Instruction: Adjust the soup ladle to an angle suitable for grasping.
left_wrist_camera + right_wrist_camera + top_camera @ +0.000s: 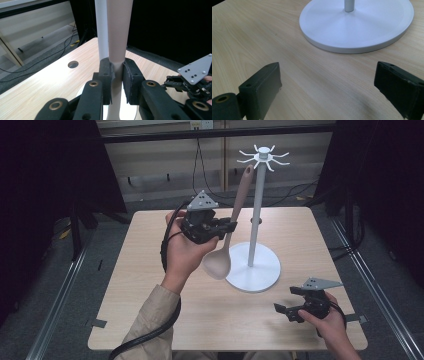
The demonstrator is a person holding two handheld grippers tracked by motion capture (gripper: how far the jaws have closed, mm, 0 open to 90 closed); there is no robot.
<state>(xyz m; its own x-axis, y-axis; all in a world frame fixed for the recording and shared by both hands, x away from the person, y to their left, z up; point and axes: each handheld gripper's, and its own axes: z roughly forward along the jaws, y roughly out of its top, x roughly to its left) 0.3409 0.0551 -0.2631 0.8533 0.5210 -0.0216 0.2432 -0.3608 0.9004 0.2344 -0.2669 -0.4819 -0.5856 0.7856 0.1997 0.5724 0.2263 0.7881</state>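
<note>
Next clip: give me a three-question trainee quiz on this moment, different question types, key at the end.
1. True or false: the left gripper is shut on the spoon handle.
2. Which best describes the right gripper? A) shut on the stand's pole B) open above the table C) holding the spoon's bowl
3. Fill in: the spoon's bowl hangs beside the white stand's round ____.

Key:
1. True; the pads press on the handle in the left gripper view.
2. B; its jaws stand wide apart with nothing between them.
3. Base.

Jaws: wide apart, nothing between them
Stand base (357, 27): white, at twelve o'clock
Table (262, 37): light wood
</note>
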